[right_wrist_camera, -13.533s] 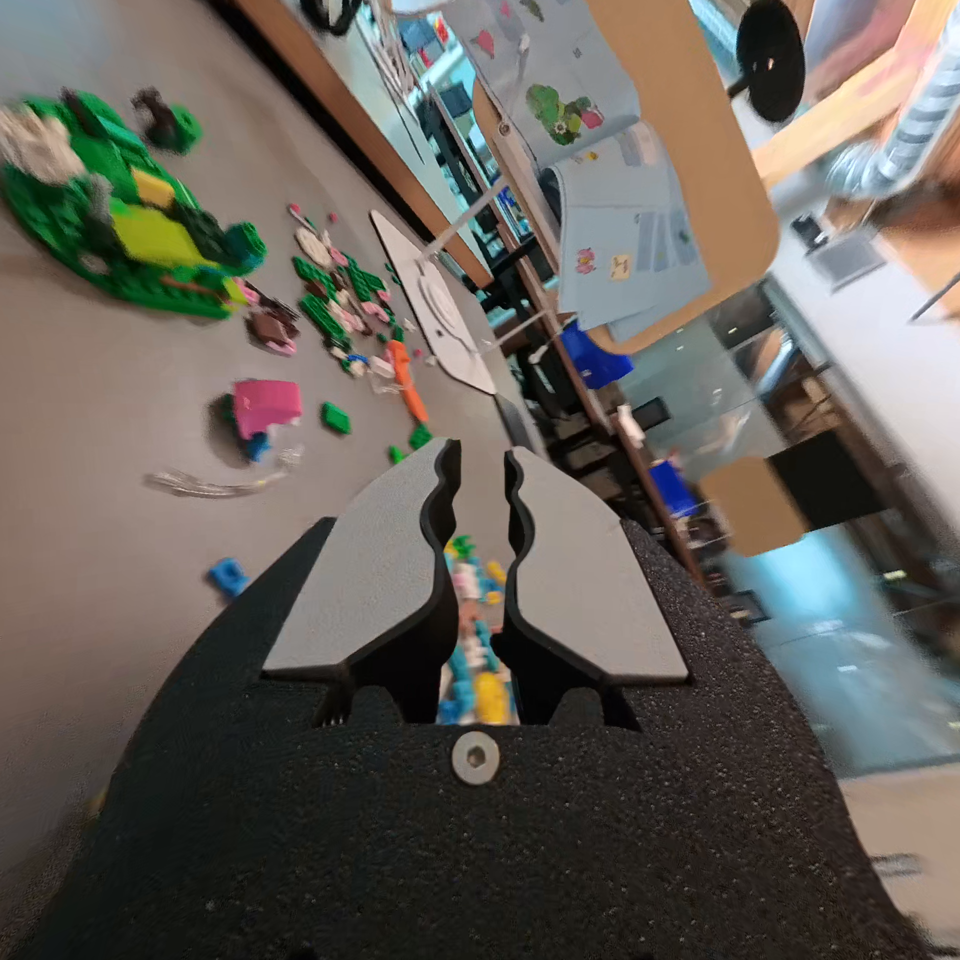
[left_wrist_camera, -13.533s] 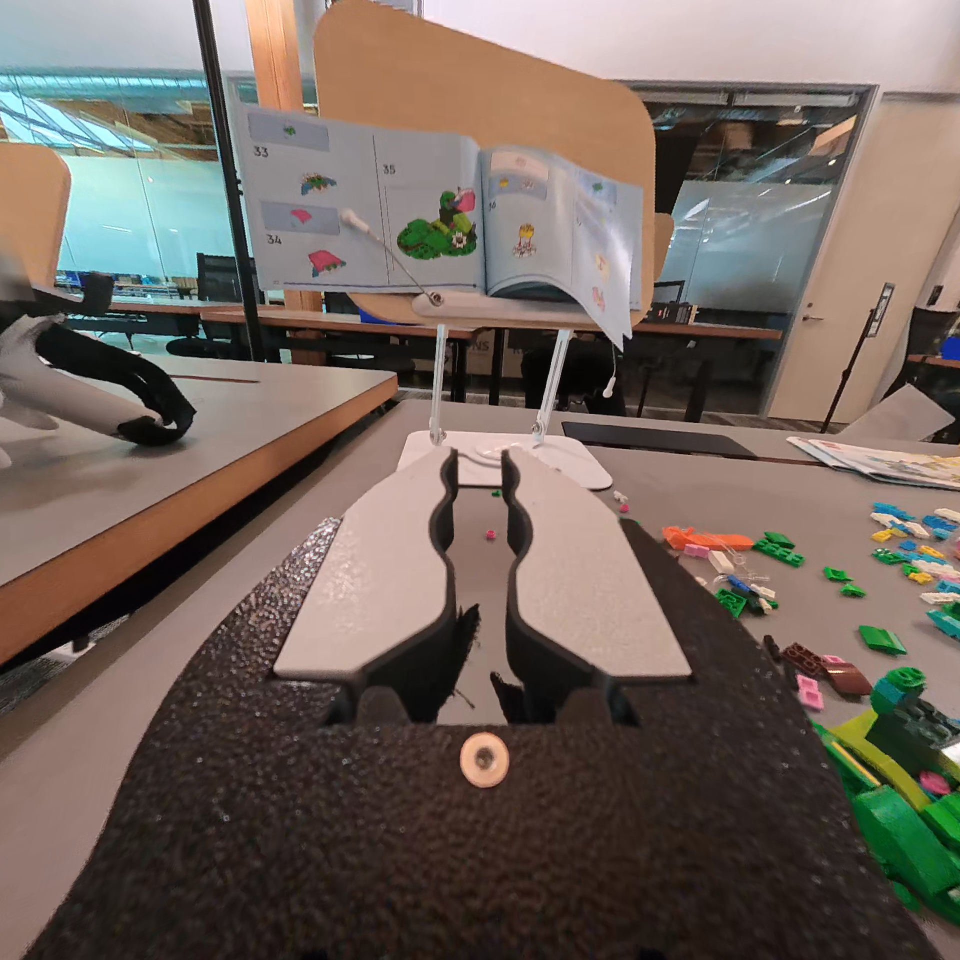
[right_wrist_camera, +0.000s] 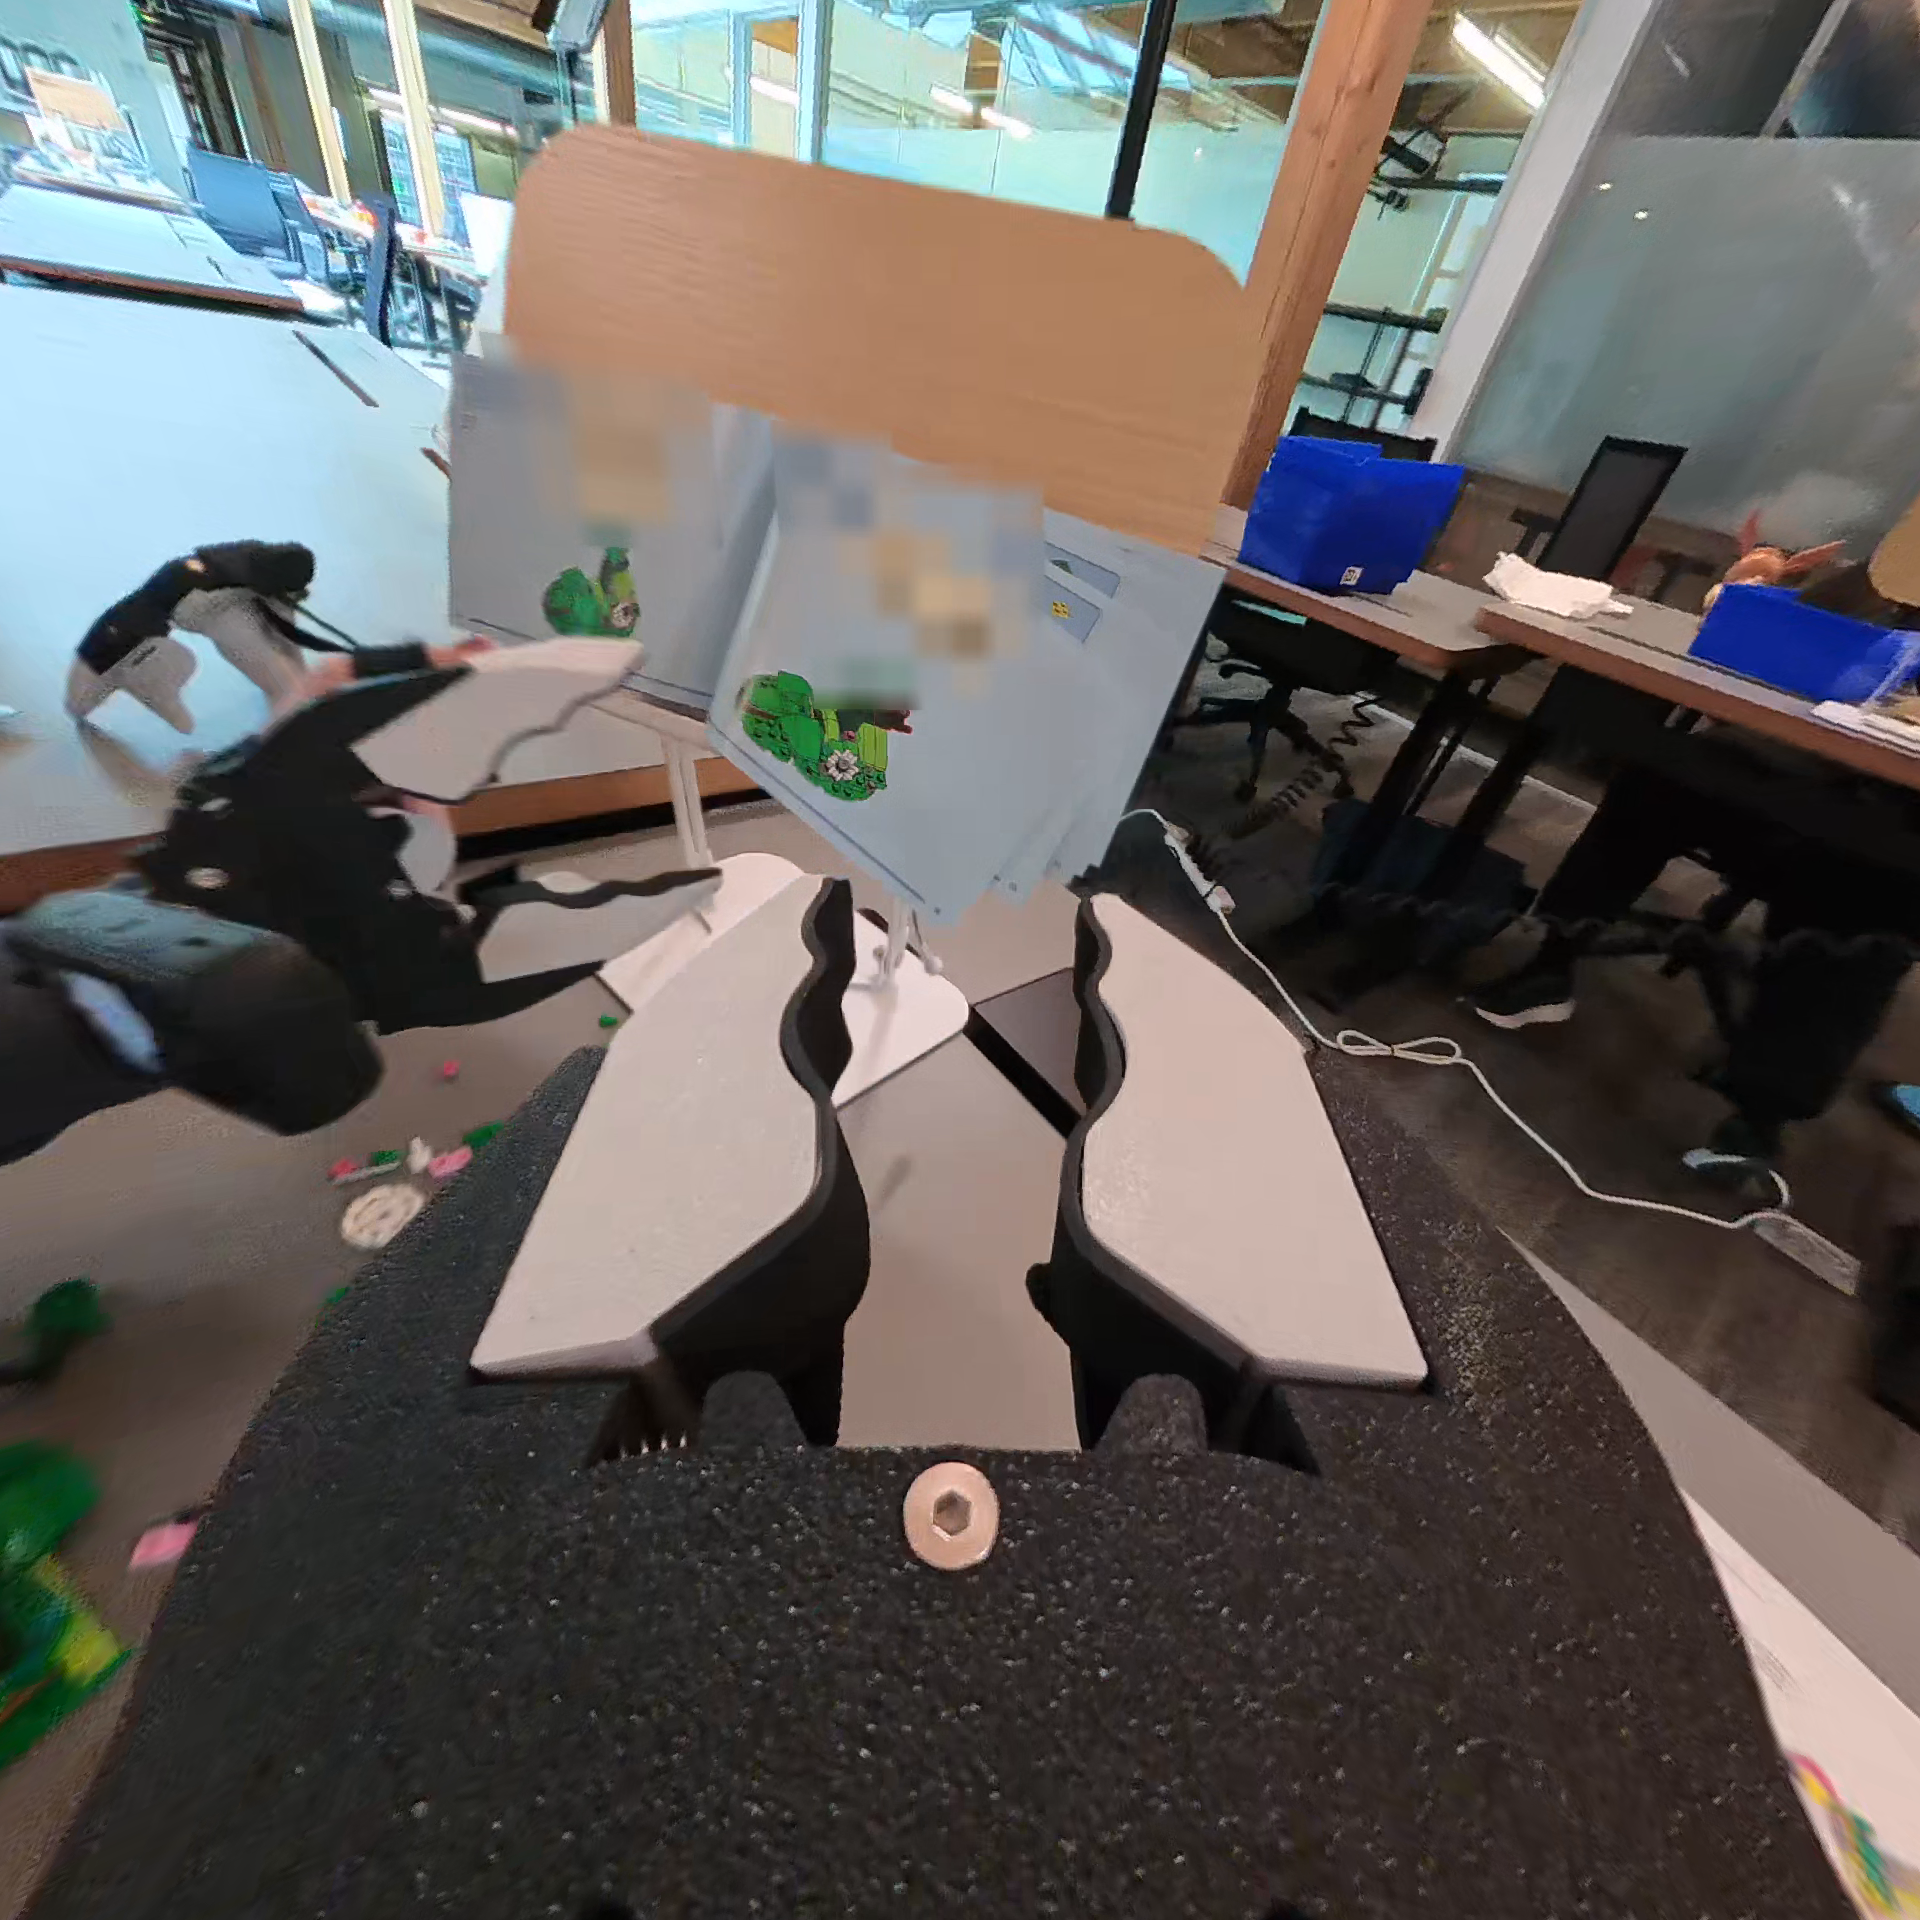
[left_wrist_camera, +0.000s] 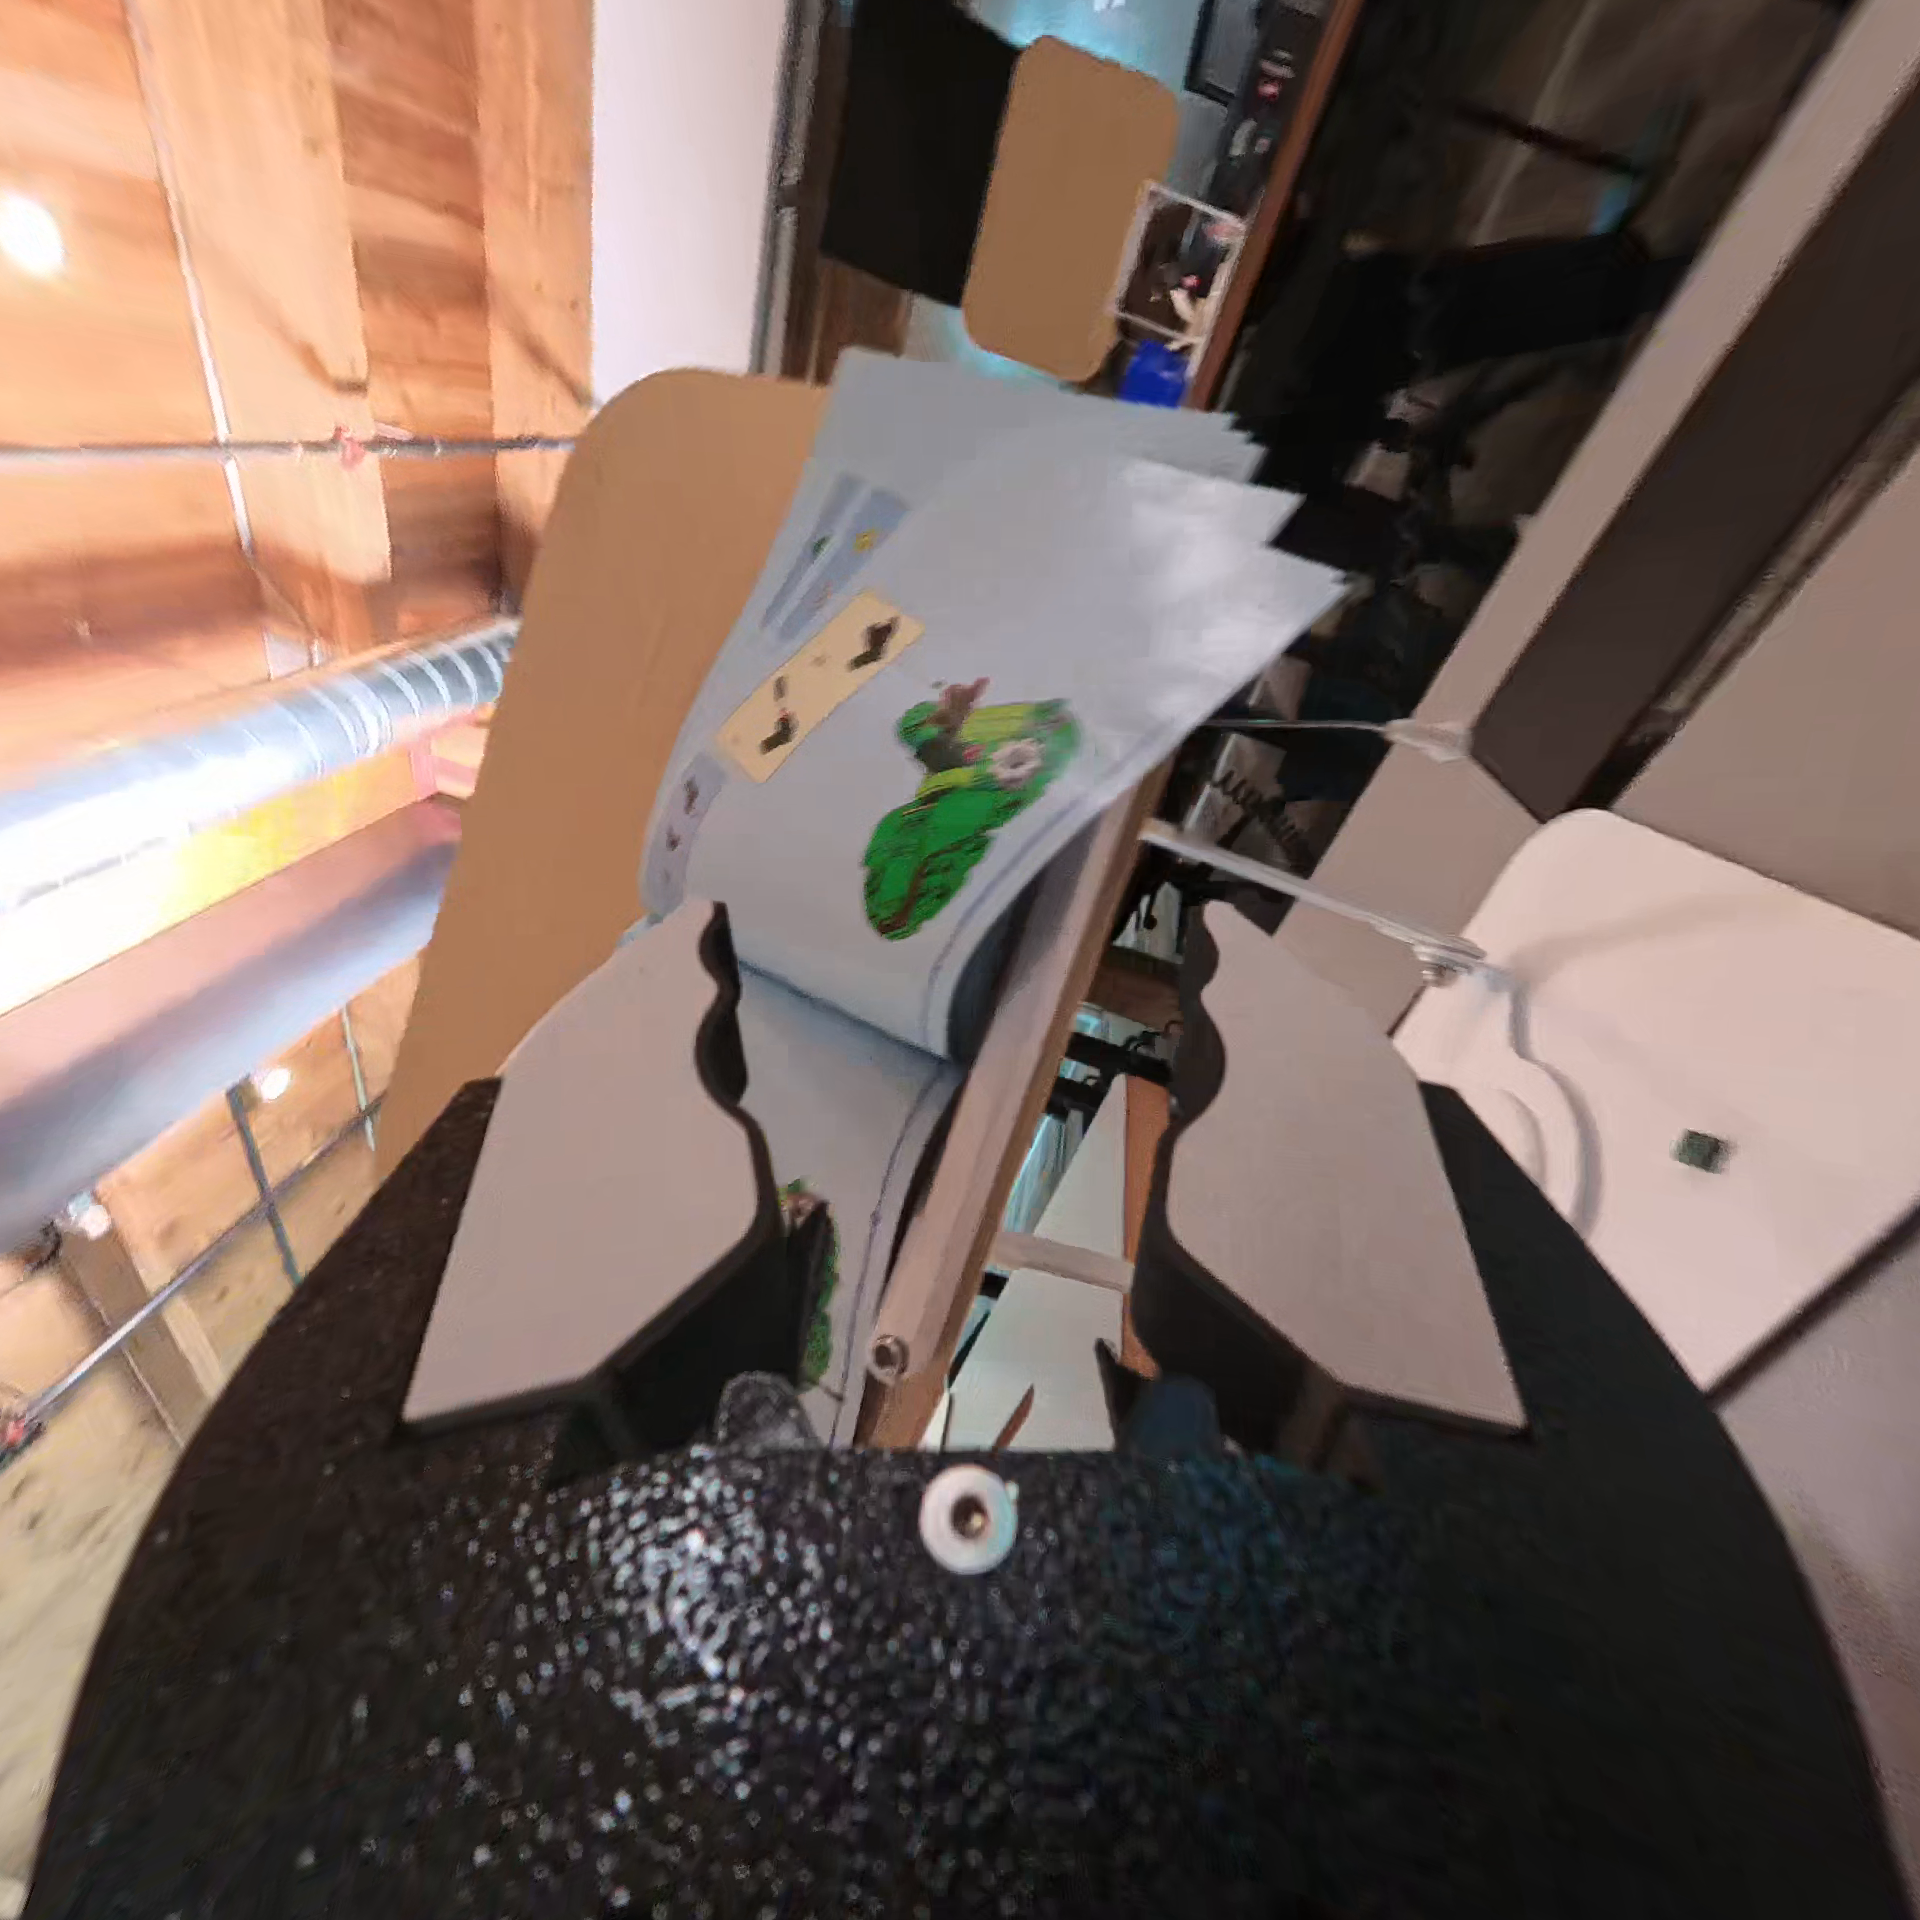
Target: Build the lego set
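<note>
The instruction booklet (right_wrist_camera: pixel 914 727) on its stand (right_wrist_camera: pixel 904 997) now shows later pages than before, mid-turn. Your left gripper (right_wrist_camera: pixel 665 769) gapes wide at the page edge, your right gripper (right_wrist_camera: pixel 951 935) half-open, both empty; check the next step.

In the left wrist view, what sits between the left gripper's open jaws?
The curled pale-blue instruction booklet and the edge of its tan wooden stand board fill the gap of the left gripper.

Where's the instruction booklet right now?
The instruction booklet sits on the white stand, centre of the right wrist view, pages fanned loose; the open left gripper is at its left edge.
</note>
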The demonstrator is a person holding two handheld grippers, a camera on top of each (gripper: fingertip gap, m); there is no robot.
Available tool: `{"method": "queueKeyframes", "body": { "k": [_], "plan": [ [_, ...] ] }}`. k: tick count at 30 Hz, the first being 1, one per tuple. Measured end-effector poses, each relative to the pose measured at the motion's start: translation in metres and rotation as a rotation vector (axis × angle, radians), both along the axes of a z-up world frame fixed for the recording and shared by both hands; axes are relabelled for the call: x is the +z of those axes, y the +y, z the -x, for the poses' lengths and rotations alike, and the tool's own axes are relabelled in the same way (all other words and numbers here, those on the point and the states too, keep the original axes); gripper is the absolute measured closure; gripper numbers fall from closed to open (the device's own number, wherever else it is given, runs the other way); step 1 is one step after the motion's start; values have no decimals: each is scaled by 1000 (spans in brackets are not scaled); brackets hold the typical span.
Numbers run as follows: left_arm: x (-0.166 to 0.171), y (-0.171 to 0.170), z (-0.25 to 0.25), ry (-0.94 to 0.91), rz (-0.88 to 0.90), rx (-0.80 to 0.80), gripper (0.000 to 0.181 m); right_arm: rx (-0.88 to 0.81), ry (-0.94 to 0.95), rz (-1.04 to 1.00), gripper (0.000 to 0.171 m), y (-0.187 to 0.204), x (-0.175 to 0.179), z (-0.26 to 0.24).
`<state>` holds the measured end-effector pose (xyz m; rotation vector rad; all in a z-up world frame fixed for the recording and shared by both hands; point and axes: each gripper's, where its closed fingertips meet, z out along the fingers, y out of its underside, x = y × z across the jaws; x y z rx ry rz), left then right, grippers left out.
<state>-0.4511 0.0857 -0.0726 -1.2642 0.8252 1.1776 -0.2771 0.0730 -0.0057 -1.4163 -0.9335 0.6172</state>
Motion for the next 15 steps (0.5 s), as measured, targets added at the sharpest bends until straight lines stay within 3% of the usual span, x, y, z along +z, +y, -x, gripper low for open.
{"method": "queueKeyframes", "body": {
  "k": [4, 10, 15],
  "plan": [
    [-28, 3, -12, 34, 95, -36, 134, -50, -44, -62, 132, -22, 7, -49],
    [-33, 20, -29, 218, 197, 3, 181, -83, 109, -132, 142, -33, 32, -97],
    [-26, 36, -28, 298, 218, 86, 181, -139, 76, -129, 142, -20, 30, -111]
  ]
}}
